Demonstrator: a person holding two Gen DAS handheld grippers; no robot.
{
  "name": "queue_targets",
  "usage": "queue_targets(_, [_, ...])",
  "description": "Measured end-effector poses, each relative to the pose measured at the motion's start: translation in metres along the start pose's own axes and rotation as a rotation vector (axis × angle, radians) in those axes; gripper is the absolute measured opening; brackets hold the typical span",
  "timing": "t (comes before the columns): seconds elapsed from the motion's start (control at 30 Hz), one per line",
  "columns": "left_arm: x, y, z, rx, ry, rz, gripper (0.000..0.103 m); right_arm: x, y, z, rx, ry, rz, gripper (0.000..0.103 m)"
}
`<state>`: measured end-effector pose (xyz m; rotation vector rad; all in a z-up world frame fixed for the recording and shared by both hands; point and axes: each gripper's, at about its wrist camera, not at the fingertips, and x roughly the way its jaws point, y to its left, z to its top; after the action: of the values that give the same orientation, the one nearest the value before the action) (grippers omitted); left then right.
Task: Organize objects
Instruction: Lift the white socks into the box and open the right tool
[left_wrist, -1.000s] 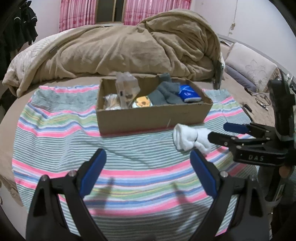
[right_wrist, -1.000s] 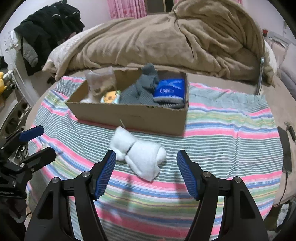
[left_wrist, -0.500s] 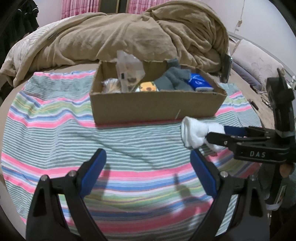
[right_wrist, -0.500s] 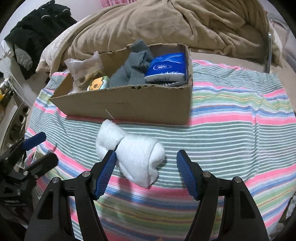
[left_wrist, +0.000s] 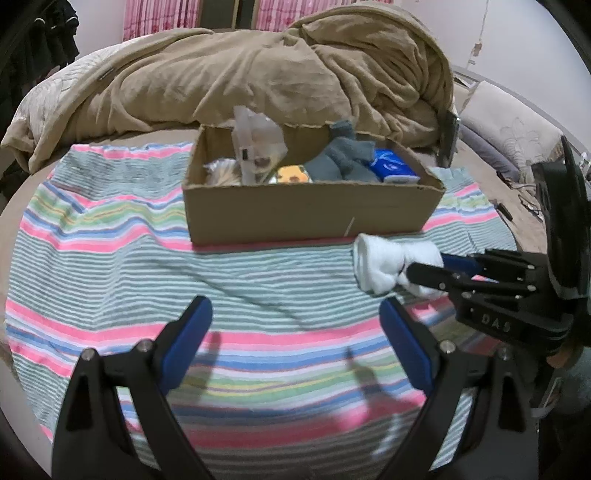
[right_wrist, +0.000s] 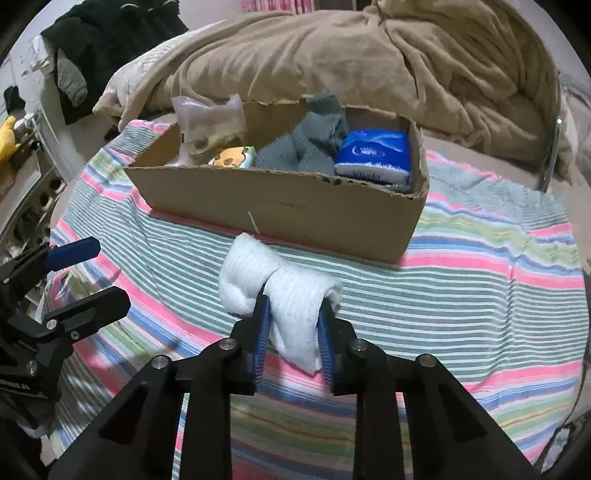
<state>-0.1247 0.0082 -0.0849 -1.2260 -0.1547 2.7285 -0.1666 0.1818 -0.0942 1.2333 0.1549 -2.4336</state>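
Observation:
A rolled white sock bundle (right_wrist: 284, 291) lies on the striped cloth just in front of the cardboard box (right_wrist: 295, 210). My right gripper (right_wrist: 293, 325) is shut on it, blue pads squeezing its near half; the bundle also shows in the left wrist view (left_wrist: 384, 264), right of centre, with the right gripper (left_wrist: 428, 267) on it. The box (left_wrist: 306, 212) holds grey socks (right_wrist: 310, 147), a blue tissue pack (right_wrist: 375, 157), a clear plastic bag (right_wrist: 207, 122) and a yellow-printed packet (right_wrist: 232, 157). My left gripper (left_wrist: 295, 343) is open and empty over the cloth, to the left of the bundle.
The striped cloth (left_wrist: 110, 266) covers the bed. A heaped tan blanket (left_wrist: 258, 74) lies behind the box. Dark clothes (right_wrist: 103, 48) hang at the far left. A pillow (left_wrist: 517, 125) and a metal bed frame (left_wrist: 448, 140) are at the right.
My right gripper moved forward and shut on the white sock bundle, which was lying free between its open pads before. The left gripper stayed open and came nearer the box.

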Motion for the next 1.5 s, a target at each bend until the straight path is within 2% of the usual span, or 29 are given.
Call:
queue_targets(0.13, [-0.009, 0.004, 0.004, -0.006, -0.022, 0.009, 0.093, -0.01, 0.007, 0.001, -0.029, -0.024, -0.011, 0.021])
queue_targets(0.47, [-0.026, 0.01, 0.014, 0.001, -0.057, 0.02, 0.093, -0.053, 0.019, 0.019, -0.071, -0.126, -0.014, 0.02])
queue_targets(0.83, [-0.047, 0.02, 0.044, 0.005, -0.126, 0.02, 0.093, -0.084, 0.015, 0.05, -0.083, -0.206, -0.025, 0.021])
queue_targets(1.1, [-0.053, 0.026, 0.068, 0.021, -0.172, 0.05, 0.093, -0.087, 0.01, 0.074, -0.083, -0.236, -0.027, 0.021])
queue_targets(1.5, [-0.03, 0.035, 0.087, 0.024, -0.163, 0.058, 0.093, -0.057, 0.005, 0.105, -0.083, -0.213, -0.019, 0.021])
